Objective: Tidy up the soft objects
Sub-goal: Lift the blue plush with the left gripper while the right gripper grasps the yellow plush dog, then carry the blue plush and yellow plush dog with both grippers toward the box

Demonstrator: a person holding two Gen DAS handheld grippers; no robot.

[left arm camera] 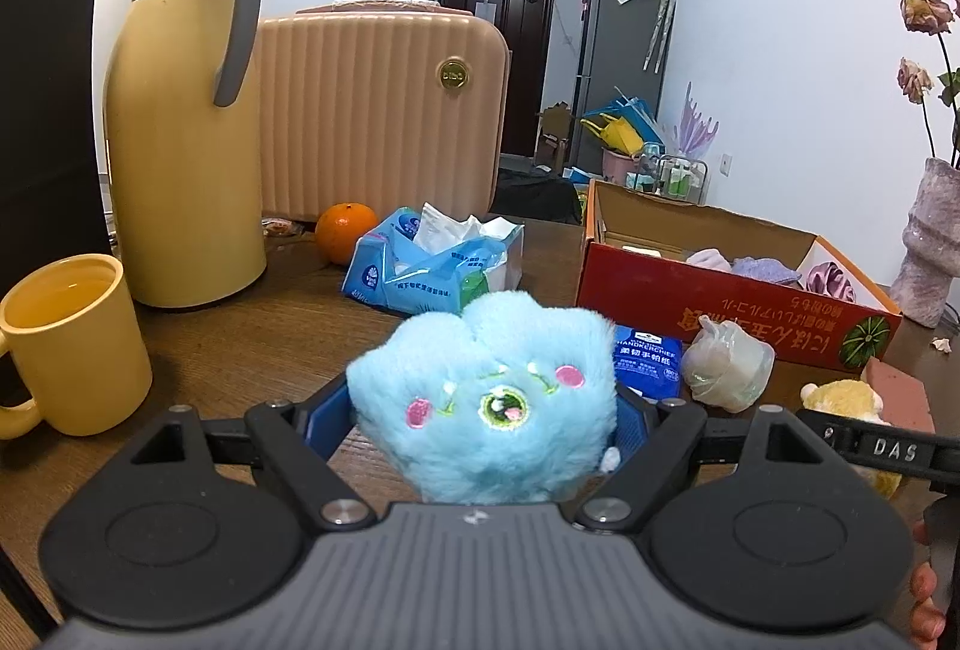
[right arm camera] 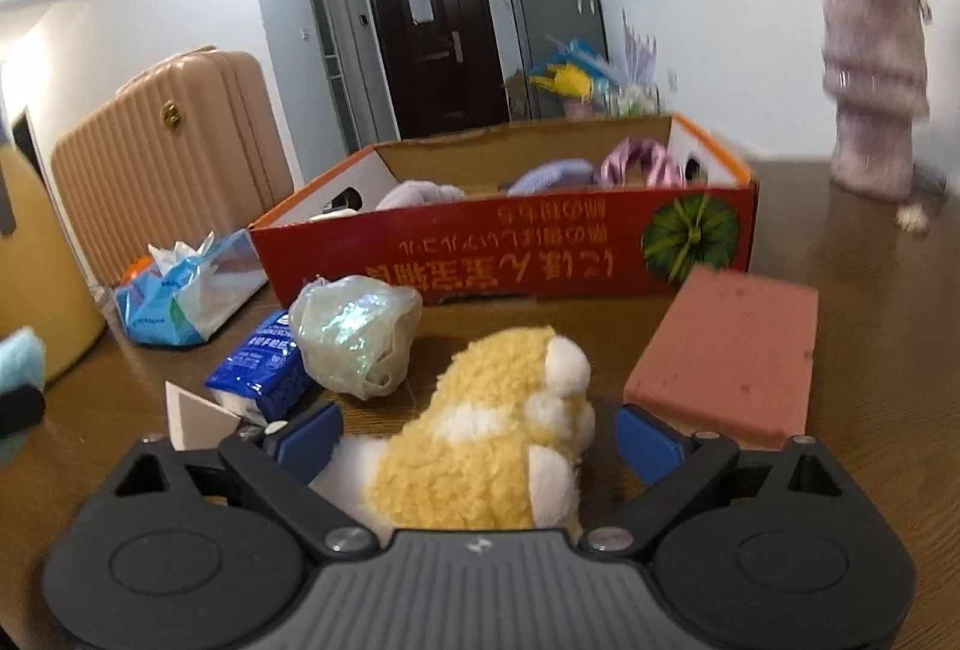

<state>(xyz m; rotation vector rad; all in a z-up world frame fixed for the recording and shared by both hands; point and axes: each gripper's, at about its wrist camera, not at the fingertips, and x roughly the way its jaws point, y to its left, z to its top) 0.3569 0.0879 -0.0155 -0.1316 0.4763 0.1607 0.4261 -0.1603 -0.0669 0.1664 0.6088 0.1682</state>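
On the left of the wooden table (left arm camera: 252, 326) stand a yellow mug (left arm camera: 72, 344) and a tall yellow flask (left arm camera: 180, 122), with an orange (left arm camera: 346, 231) and an open tissue pack (left arm camera: 432, 260) further in. In the middle, the left gripper (left arm camera: 480, 410) holds a blue plush toy (left arm camera: 480, 398): its blue pads press into the fur on both sides, so the fingers are closed on a wide, soft thing. To the right lie a small blue handkerchief pack (right arm camera: 264, 368), a crumpled shiny bag (right arm camera: 354, 332) and a pink block (right arm camera: 726, 356), and behind them the red cardboard box (right arm camera: 510, 254), which already has some purple soft things inside. The right gripper (right arm camera: 474, 440) is around a yellow plush toy (right arm camera: 486, 446) that lies on the table; its pads stand wide, with a gap on each side, so it does not grip yet. I judge the step is picking up both toys. Next, the right fingers must close gently on the yellow toy, then both toys must be lifted over the front wall of the box and released inside.
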